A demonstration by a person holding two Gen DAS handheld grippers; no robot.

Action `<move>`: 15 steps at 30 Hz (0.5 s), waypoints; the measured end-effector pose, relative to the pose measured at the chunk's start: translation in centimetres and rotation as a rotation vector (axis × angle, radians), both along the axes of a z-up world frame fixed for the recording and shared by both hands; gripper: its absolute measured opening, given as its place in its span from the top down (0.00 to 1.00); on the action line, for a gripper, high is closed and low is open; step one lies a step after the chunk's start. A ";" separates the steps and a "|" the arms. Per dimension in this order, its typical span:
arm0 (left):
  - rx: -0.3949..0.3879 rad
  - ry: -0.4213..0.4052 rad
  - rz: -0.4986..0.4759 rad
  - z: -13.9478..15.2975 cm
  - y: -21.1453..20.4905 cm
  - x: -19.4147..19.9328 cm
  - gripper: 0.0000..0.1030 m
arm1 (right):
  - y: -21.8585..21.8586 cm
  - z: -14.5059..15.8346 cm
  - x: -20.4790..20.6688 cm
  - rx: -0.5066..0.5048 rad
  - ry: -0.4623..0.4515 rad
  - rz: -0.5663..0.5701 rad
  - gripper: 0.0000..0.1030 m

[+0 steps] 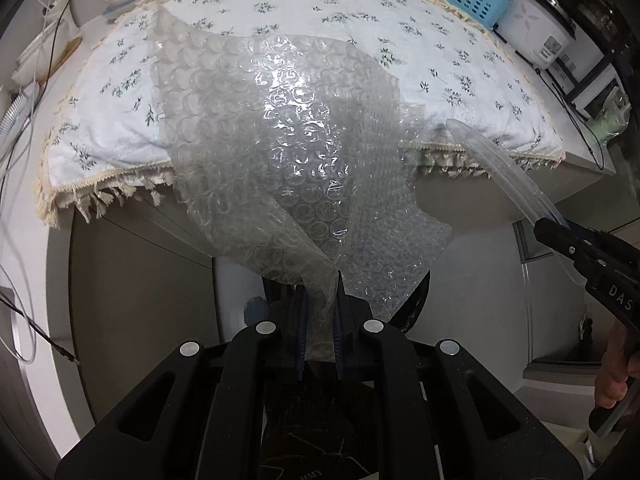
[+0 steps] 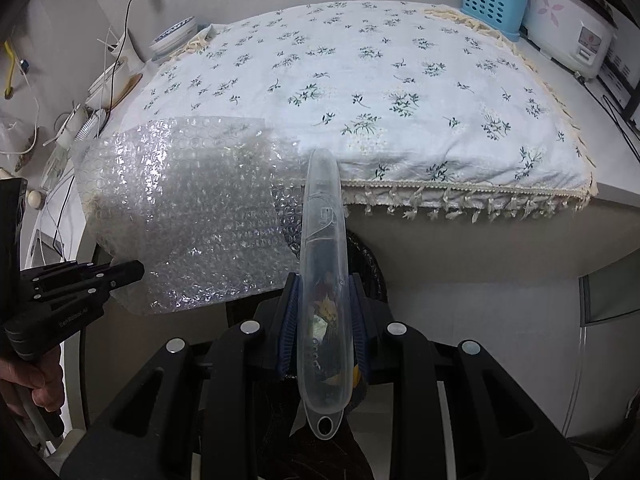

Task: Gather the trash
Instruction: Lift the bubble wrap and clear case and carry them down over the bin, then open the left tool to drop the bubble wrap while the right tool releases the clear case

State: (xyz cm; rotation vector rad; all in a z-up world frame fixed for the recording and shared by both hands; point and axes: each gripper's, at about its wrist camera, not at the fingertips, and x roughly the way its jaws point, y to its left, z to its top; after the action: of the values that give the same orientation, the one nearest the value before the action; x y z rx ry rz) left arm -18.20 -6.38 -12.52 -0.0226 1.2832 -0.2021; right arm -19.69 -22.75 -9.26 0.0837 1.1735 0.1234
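While the left gripper (image 1: 320, 312) points steeply down, its blue pads are pressed together on a corner of the bubble wrap (image 1: 280, 152), which fans out ahead of the fingers and hides the near edge of the flowered tablecloth (image 1: 400, 40). To its right, the right gripper (image 2: 322, 320) is pinching a clear plastic case (image 2: 322, 216) that juts forward past the fingertips toward the fringe. Something dark, possibly a bin, sits below both grippers. Beyond the cloth stand a blue basket (image 2: 492, 4) and a rice cooker (image 2: 568, 32).
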 end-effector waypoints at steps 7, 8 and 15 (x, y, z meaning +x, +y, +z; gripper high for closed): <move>0.013 0.060 0.002 -3.1 -0.3 -1.3 0.90 | -0.3 -3.0 -1.5 0.010 0.053 0.012 0.77; 0.018 0.070 0.002 -3.6 -0.3 -1.4 0.90 | -0.3 -3.4 -1.6 0.010 0.063 0.012 0.77; 0.036 0.125 0.017 -7.4 -0.6 -1.2 0.90 | -0.5 -7.1 -2.3 0.010 0.147 0.002 0.77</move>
State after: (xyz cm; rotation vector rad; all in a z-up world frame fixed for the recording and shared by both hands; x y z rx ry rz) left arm -19.38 -7.03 -19.93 -0.0153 1.4110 -0.1646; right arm -22.01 -23.26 -16.33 0.1021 1.3198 0.1261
